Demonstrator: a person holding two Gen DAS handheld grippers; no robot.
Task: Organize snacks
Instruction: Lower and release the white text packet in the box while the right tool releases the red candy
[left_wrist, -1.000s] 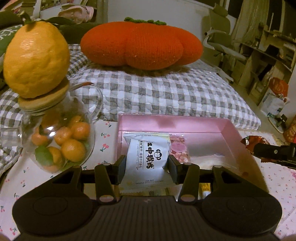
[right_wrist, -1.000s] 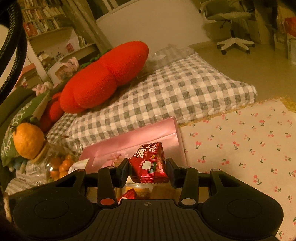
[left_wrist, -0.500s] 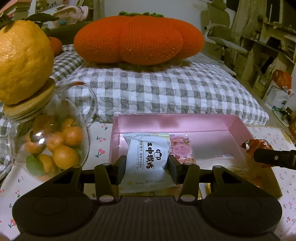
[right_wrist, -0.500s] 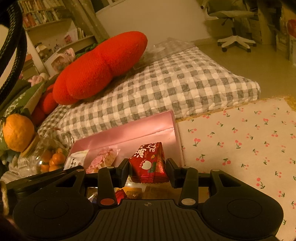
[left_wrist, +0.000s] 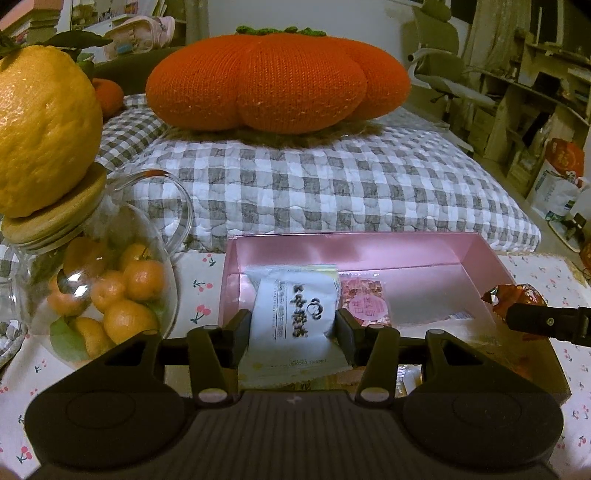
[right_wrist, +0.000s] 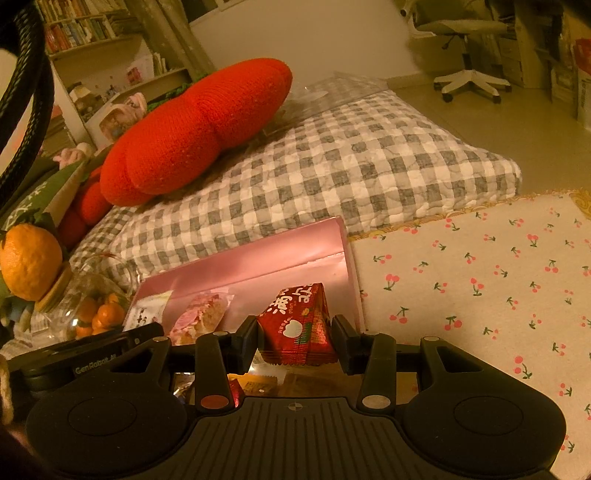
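Two packets: white packet (left_wrist: 291, 314) between left fingers (left_wrist: 242, 328), red packet (right_wrist: 297, 326) between right fingers (right_wrist: 341, 341).

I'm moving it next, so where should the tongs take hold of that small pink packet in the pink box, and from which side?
Pinch the pink packet across its narrow width, on the two long edges, coming from above and the right. It's a flat rectangle, face up in the pink box, and the white packet crowds its left side.
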